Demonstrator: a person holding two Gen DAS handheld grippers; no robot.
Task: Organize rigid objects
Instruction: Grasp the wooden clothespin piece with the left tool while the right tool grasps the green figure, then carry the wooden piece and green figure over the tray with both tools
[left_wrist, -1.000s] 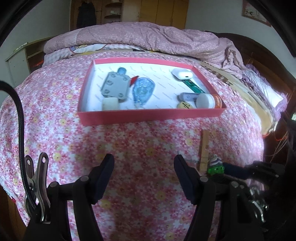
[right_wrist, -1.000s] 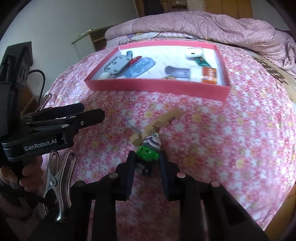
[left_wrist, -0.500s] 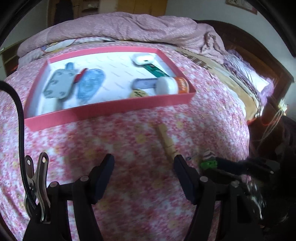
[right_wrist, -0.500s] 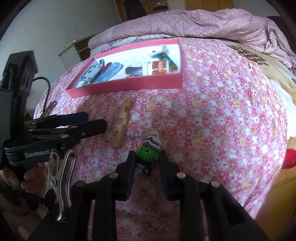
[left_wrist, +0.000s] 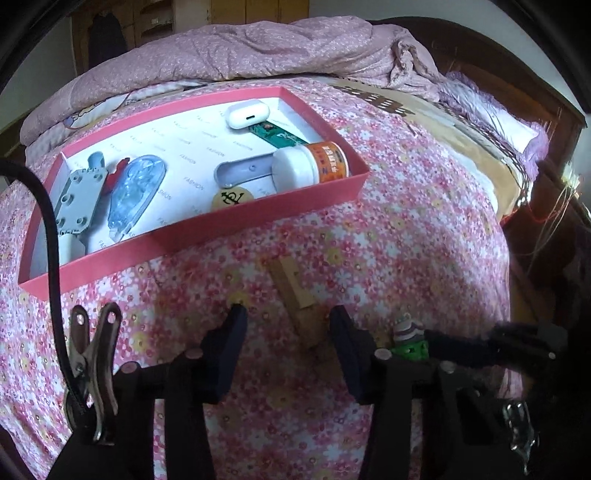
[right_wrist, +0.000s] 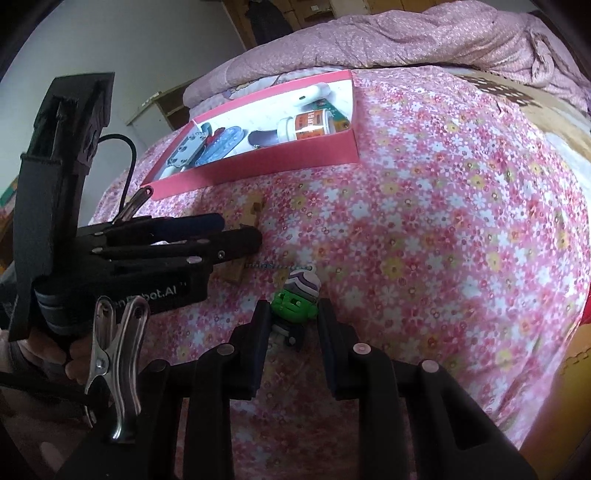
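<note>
A wooden block (left_wrist: 295, 295) lies on the flowered bedspread, its near end between the fingers of my open left gripper (left_wrist: 288, 332). In the right wrist view the left gripper (right_wrist: 236, 236) covers most of the block (right_wrist: 255, 210). A thin chain (right_wrist: 273, 266) runs from the block to a small green figure with a striped hat (right_wrist: 297, 301). My right gripper (right_wrist: 290, 323) is shut on the figure, which also shows in the left wrist view (left_wrist: 408, 339). A pink tray (left_wrist: 258, 218) beyond holds several small items.
In the tray lie a white bottle with an orange label (left_wrist: 310, 166), a white earbud case (left_wrist: 247, 114), a blue plastic item (left_wrist: 135, 192) and a grey plate (left_wrist: 77, 199). A bunched quilt (left_wrist: 258, 48) lies behind. The bed edge drops at right (right_wrist: 554, 332).
My left gripper has moved right and forward over the wooden block and narrowed somewhat. My right gripper still holds the green figure; the chain is now stretched straight.
</note>
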